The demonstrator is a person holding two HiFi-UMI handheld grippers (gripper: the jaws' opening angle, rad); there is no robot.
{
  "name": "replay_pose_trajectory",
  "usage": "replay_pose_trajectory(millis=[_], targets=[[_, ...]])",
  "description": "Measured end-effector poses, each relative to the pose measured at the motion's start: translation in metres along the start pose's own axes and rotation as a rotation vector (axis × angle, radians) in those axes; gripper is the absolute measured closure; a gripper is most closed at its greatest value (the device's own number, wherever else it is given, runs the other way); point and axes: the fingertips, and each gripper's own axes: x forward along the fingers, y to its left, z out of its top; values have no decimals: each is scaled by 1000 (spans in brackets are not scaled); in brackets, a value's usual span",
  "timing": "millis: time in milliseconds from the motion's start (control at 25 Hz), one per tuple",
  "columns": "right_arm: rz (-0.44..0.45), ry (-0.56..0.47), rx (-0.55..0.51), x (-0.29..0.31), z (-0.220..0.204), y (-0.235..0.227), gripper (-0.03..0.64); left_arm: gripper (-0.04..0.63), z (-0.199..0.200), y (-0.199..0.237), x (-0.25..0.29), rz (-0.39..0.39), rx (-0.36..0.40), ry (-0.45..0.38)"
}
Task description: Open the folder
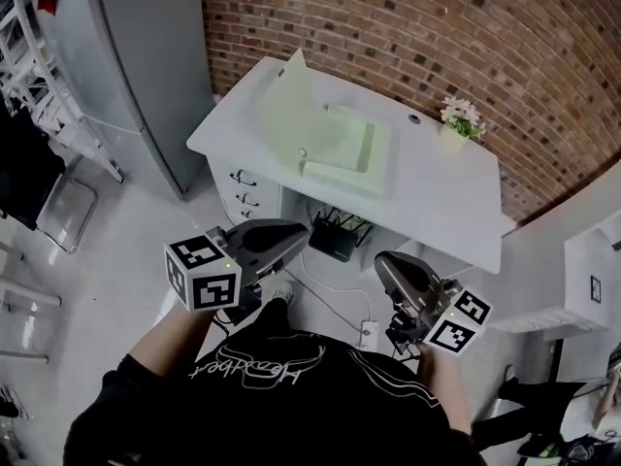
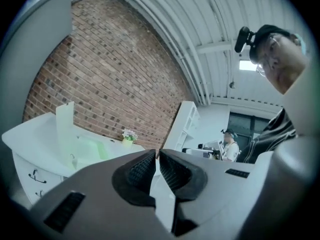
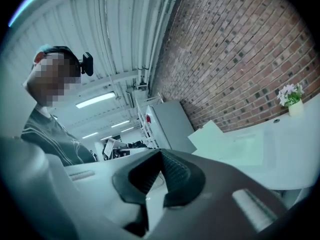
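A pale green folder (image 1: pixel 340 149) lies open on the white desk (image 1: pixel 456 197), with its cover (image 1: pixel 286 105) standing upright at the left side. Both grippers hang well in front of the desk, close to the person's body, and touch nothing. My left gripper (image 1: pixel 301 233) points at the desk with its jaws almost together and nothing between them. My right gripper (image 1: pixel 380 260) is shut and empty too. The left gripper view shows the folder (image 2: pixel 87 149) far beyond the left gripper (image 2: pixel 157 154). The right gripper view shows the folder (image 3: pixel 235 144) to the right of the right gripper (image 3: pixel 161 153).
A small potted flower (image 1: pixel 458 124) stands at the desk's back right, by the brick wall. Drawers (image 1: pixel 243 187) and a black box (image 1: pixel 333 243) with cables sit under the desk. A grey metal cabinet (image 1: pixel 146 66) stands left of it. Another person (image 2: pixel 231 143) stands far off.
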Motion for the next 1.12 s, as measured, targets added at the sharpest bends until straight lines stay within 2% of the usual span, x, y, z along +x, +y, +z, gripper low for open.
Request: replay_pose_trajectory(millis=[240,400,720,1120], targets=[[52,-1,-49,-14,-1,39,613,574,-11,-54,-1,-78,85,43],[72,-9,-53,-23,0,54,612,592,-15,-71,-4,-79,131,51],[88,-9,-64,-30,1,66,614,592,-14,-90,-7,-90,149,44],[82,22,-82,-32,-6,65,614,592,-18,-91,-4,-70,132,49]])
